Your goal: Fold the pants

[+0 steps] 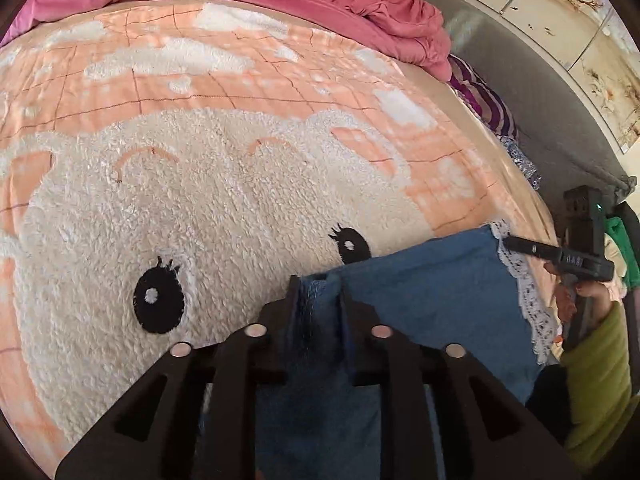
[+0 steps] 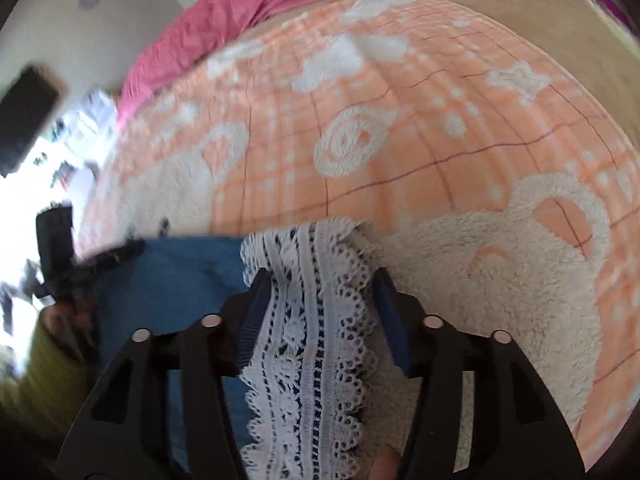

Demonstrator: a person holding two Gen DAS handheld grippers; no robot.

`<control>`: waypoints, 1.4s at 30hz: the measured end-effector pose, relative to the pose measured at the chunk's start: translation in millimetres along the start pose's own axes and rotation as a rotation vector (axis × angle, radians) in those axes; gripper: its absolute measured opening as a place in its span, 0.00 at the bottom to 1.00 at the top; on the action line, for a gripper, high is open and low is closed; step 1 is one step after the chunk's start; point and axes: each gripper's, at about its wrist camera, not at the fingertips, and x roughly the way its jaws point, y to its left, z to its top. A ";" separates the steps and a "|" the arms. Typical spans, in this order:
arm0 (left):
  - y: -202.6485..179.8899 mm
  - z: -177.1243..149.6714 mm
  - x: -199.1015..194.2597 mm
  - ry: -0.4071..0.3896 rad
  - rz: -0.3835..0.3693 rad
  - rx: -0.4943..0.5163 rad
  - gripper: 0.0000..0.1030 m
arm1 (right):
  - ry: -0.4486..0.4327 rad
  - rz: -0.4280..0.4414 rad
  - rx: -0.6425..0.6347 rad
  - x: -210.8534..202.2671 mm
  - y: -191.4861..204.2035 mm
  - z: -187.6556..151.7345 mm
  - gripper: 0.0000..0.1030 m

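The left tool (image 1: 318, 292) is clamping a blue fold of the pants (image 1: 432, 292) on the bed (image 1: 240, 80), while the right tool (image 2: 316, 292) is straddling the lace hem (image 2: 308, 320) (grip unclear); keeping both edges level should square the fold.

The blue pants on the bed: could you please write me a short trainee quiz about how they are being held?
1. True or false: the left tongs pinch a fold of the blue pants.
2. What lies between the right tongs? A) lace trim B) pink quilt C) nothing
3. What do the pants rest on?

Key: 1 true. 2 A, the white lace trim. 3 The peach and cream fleecy blanket.
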 end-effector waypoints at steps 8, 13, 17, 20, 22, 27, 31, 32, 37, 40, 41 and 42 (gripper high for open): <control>-4.9 -5.9 -1.2 0.008 -0.021 0.025 0.41 | 0.012 0.110 0.088 17.9 -19.6 13.8 0.29; -15.0 -7.8 0.4 0.015 -0.014 0.054 0.12 | -0.012 0.166 0.059 14.2 -3.5 9.1 0.13; -23.2 -0.1 -16.3 -0.069 0.018 0.081 0.10 | -0.176 0.140 -0.005 -24.7 15.4 12.6 0.12; -34.5 6.2 -16.4 -0.100 0.078 0.137 0.10 | -0.194 0.058 -0.045 -22.1 22.9 25.3 0.12; -33.5 8.5 -4.8 -0.084 0.118 0.144 0.10 | -0.146 -0.009 -0.056 -6.8 23.7 31.1 0.12; -13.0 6.3 17.2 -0.061 0.148 0.101 0.13 | -0.039 -0.190 -0.138 32.0 22.5 31.8 0.17; -8.0 4.7 6.1 -0.097 0.159 0.084 0.32 | -0.059 -0.257 -0.177 33.4 24.0 24.5 0.27; -7.0 3.5 -0.4 -0.109 0.185 0.076 0.40 | -0.080 -0.262 -0.180 27.6 25.5 22.3 0.32; -12.7 -4.3 -61.7 -0.226 0.234 0.035 0.47 | -0.290 -0.175 -0.100 -50.3 27.2 4.7 0.47; -20.6 -20.8 -101.2 -0.299 0.219 0.010 0.57 | -0.311 -0.086 -0.027 -80.6 22.7 -15.0 0.51; -23.2 -32.4 -116.6 -0.317 0.214 -0.004 0.60 | -0.302 -0.066 -0.016 -88.1 21.5 -27.4 0.52; -24.7 -42.0 -126.2 -0.328 0.211 -0.010 0.61 | -0.283 -0.058 -0.013 -90.4 21.8 -37.7 0.53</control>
